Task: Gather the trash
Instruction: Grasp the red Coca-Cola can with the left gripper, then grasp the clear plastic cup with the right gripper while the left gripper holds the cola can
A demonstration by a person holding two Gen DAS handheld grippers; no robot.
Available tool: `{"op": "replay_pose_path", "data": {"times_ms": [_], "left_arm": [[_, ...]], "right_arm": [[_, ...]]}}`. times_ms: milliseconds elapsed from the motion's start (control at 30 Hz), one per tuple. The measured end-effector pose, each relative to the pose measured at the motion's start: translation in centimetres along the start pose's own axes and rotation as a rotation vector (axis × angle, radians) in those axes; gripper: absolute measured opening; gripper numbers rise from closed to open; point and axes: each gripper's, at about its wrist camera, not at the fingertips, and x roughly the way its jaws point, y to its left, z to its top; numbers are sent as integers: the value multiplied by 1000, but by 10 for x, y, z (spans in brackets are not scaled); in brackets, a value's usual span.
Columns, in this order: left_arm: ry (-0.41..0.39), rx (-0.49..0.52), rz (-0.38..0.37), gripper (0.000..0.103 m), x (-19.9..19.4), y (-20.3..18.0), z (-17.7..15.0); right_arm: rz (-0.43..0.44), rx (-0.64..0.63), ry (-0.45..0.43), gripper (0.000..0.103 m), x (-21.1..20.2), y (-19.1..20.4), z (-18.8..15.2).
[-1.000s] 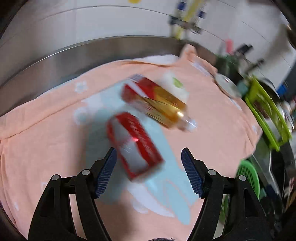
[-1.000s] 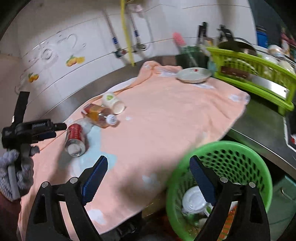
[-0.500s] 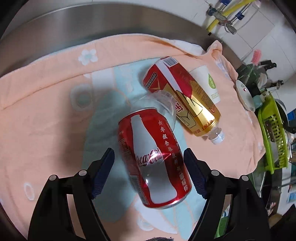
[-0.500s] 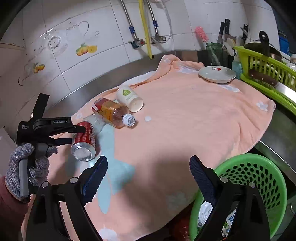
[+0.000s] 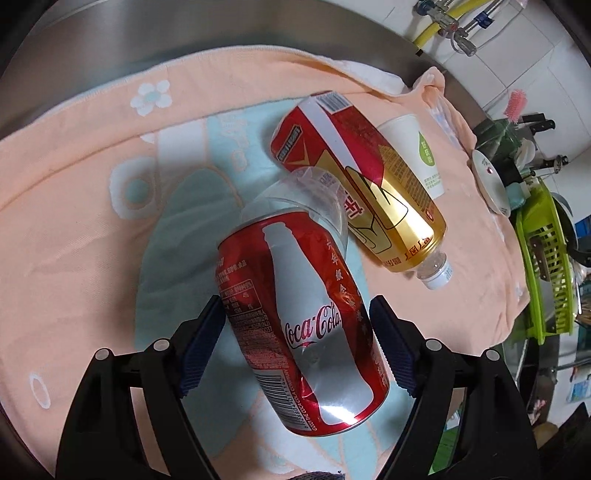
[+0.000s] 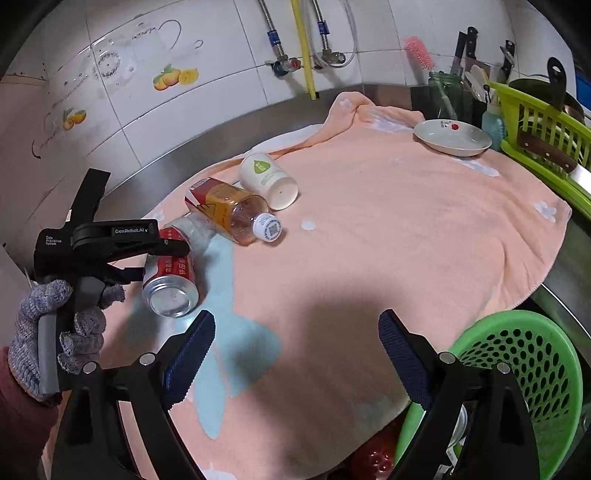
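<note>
A red cola can [image 5: 303, 325] [image 6: 170, 280] lies on its side on the peach towel [image 6: 406, 240]. My left gripper [image 5: 295, 317] [image 6: 173, 247], held by a gloved hand [image 6: 40, 332], points down over it. Its jaws stand open on either side of the can, close to its walls but not pressing. Behind the can lie a crumpled clear cup [image 5: 295, 199], a tea bottle with a red and gold label [image 5: 369, 192] [image 6: 229, 206] and a white paper cup [image 5: 417, 155] [image 6: 267, 177]. My right gripper [image 6: 295, 339] hangs open and empty above the towel, left of the green trash basket [image 6: 517, 369].
A plate [image 6: 452, 138] rests on the towel's far right corner beside a green dish rack [image 6: 543, 122] with knives and utensils. Taps and a yellow hose [image 6: 304, 48] hang on the tiled wall. Steel counter [image 5: 221, 26] borders the towel. The basket holds some trash.
My left gripper came down onto the can, which now lies between its fingers, and the fingers spread slightly. The right gripper shifted left, away from the basket and over the towel.
</note>
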Motion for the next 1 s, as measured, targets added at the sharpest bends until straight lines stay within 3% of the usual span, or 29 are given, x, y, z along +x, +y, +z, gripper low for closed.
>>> {"op": "replay_pose_path", "data": {"times_ms": [533, 800, 1000], "left_arm": [[2, 41, -34, 77, -4, 4, -9], [-50, 61, -77, 77, -45, 32, -21], [-100, 47, -85, 77, -81, 69, -26]], "right_arm": [[21, -9, 25, 87, 16, 19, 9], [59, 27, 45, 87, 30, 38, 25], [147, 102, 83, 87, 57, 68, 46]]}}
